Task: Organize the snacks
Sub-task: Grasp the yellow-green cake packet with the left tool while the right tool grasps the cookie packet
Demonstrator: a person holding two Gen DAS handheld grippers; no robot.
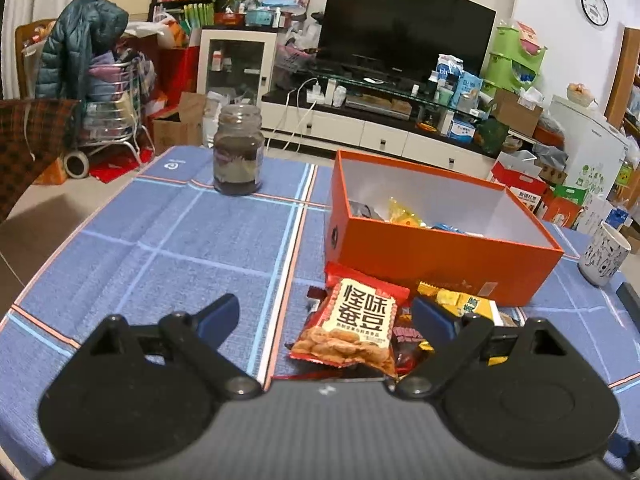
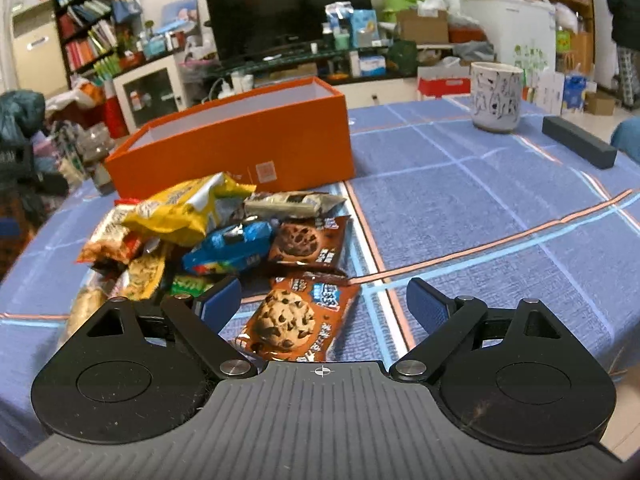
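An orange box [image 1: 440, 264] stands open on the blue checked tablecloth, with a few packets inside, one of them yellow [image 1: 404, 212]. In front of it lies a heap of snacks. My left gripper [image 1: 326, 312] is open just above the cloth, and a red broad-bean packet [image 1: 352, 332] lies between its fingers, untouched. In the right wrist view the same orange box [image 2: 240, 148] sits behind a yellow bag [image 2: 180, 208], a blue packet [image 2: 232, 248] and a brown cookie packet [image 2: 308, 240]. My right gripper [image 2: 324, 298] is open over a second cookie packet [image 2: 296, 316].
A dark glass jar [image 1: 238, 150] stands at the far left of the table. A patterned white mug [image 2: 496, 96] and a black bar [image 2: 578, 146] sit to the right of the box. Bare cloth [image 1: 180, 240] lies left of the heap. A person stands far right.
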